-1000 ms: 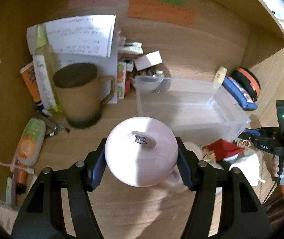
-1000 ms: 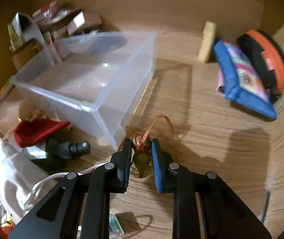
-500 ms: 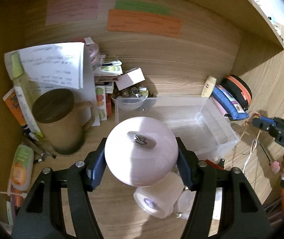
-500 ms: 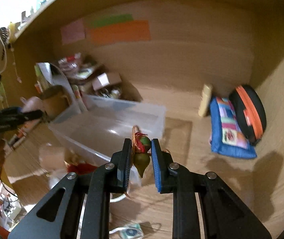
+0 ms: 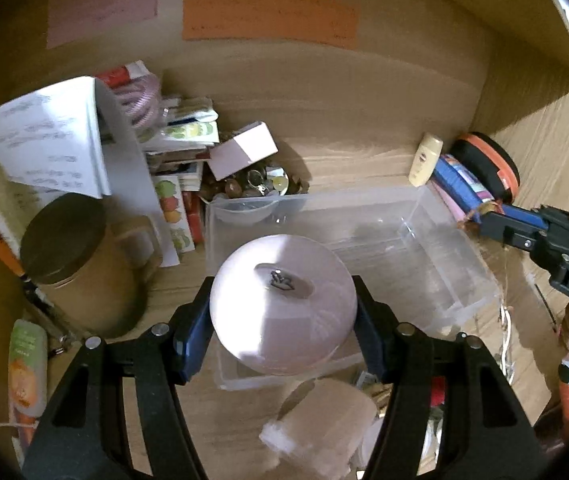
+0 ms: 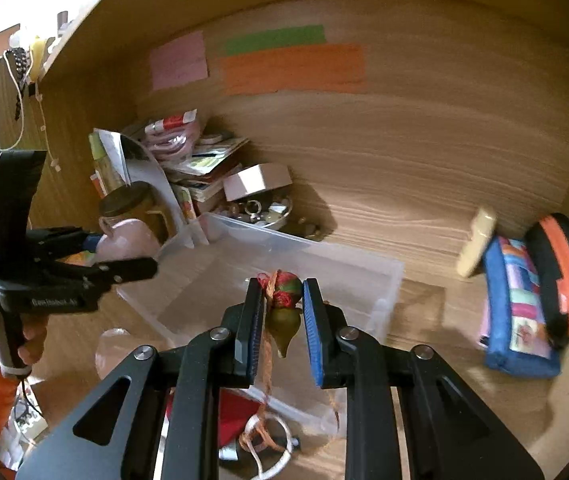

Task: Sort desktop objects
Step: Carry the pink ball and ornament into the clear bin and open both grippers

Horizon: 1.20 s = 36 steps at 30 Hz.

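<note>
My left gripper (image 5: 282, 332) is shut on a round pale pink ball-shaped object (image 5: 282, 308) and holds it above the near end of a clear plastic bin (image 5: 436, 236). My right gripper (image 6: 282, 312) is shut on a small green-and-red charm (image 6: 282, 308) with an orange string that hangs down, held above the bin (image 6: 380, 276). The right gripper also shows at the right of the left wrist view (image 5: 496, 220). The left gripper with the pink object shows at the left of the right wrist view (image 6: 124, 248).
A lidded brown mug (image 5: 80, 264), papers, books and a dish of trinkets (image 5: 256, 184) crowd the back left. A blue pouch (image 6: 520, 304), an orange-black case (image 6: 560, 272) and a cream tube (image 6: 476, 248) lie right. A red cloth and white bag (image 5: 324, 428) lie in front.
Both grippers have risen and moved forward over the clear bin, each still holding its object. The right gripper has come closer to the bin's right side.
</note>
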Each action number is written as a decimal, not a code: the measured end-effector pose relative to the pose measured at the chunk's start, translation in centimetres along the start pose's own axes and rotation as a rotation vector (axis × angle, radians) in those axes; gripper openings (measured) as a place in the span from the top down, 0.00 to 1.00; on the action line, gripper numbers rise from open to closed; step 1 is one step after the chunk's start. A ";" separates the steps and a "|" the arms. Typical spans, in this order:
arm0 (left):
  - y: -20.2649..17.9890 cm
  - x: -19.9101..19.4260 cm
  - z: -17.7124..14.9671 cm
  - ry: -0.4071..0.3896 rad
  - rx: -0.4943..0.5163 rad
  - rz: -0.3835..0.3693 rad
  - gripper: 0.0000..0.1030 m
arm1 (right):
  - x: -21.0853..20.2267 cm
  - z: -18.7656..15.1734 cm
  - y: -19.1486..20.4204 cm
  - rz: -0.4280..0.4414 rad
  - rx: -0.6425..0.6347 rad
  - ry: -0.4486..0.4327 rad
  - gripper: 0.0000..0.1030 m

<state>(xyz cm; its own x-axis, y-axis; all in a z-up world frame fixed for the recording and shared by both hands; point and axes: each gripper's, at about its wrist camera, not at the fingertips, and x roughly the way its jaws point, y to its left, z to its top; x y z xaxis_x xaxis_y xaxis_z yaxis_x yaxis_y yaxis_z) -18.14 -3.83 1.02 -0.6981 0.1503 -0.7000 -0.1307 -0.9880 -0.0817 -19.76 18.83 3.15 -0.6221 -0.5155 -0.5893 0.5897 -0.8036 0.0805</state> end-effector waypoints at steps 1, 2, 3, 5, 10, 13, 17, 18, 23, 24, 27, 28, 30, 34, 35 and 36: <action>-0.1 0.5 0.1 0.008 0.005 -0.002 0.39 | 0.5 0.1 0.1 0.006 -0.002 0.006 0.83; -0.2 0.9 0.1 0.016 0.010 -0.005 0.39 | 1.2 0.3 0.2 0.013 -0.007 0.016 0.83; -0.3 1.3 0.1 0.022 0.015 -0.007 0.39 | 1.5 0.3 0.2 0.016 -0.008 0.023 0.83; -0.4 2.1 0.1 0.037 0.024 -0.008 0.39 | 2.5 0.3 0.3 0.027 -0.012 0.042 0.83; -0.7 4.1 0.2 0.073 0.037 -0.010 0.39 | 5.7 0.1 0.4 0.056 -0.018 0.109 0.83; -0.9 5.0 0.0 0.090 0.051 -0.006 0.39 | 7.2 -0.5 0.5 0.058 -0.028 0.146 0.83; -1.1 6.4 -0.2 0.132 0.074 0.001 0.39 | 8.4 -1.3 0.3 0.066 -0.026 0.194 0.83; -1.1 6.7 -0.3 0.141 0.078 0.005 0.39 | 8.6 -1.5 0.3 0.063 -0.028 0.199 0.83; -1.6 7.8 -0.6 0.168 0.104 0.023 0.39 | 9.0 -1.7 0.1 0.046 -0.049 0.205 0.83; -1.8 7.9 -0.5 0.169 0.104 0.024 0.39 | 9.1 -1.7 0.1 0.050 -0.050 0.212 0.83; -2.2 8.2 -0.6 0.176 0.104 0.015 0.39 | 9.5 -1.8 0.1 0.055 -0.052 0.230 0.83; -2.1 8.3 -0.5 0.176 0.104 0.015 0.39 | 9.6 -1.9 0.1 0.051 -0.057 0.232 0.83; -2.1 8.4 -0.5 0.181 0.107 0.015 0.39 | 9.7 -2.0 0.1 0.050 -0.065 0.238 0.83; -2.0 8.5 -0.4 0.186 0.114 0.029 0.38 | 10.0 -2.0 0.2 0.055 -0.071 0.249 0.83; -2.1 8.6 -0.4 0.192 0.120 0.031 0.38 | 10.0 -2.0 0.1 0.058 -0.072 0.253 0.82; -2.1 8.7 -0.4 0.195 0.122 0.032 0.37 | 10.0 -2.0 0.0 0.059 -0.069 0.255 0.80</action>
<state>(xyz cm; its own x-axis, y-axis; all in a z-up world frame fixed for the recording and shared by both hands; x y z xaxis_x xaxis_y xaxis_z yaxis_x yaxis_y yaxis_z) -23.64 -0.50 -5.20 -0.5556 0.0982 -0.8256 -0.2030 -0.9790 0.0203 -24.96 14.24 -4.33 -0.4406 -0.4623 -0.7695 0.6606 -0.7474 0.0707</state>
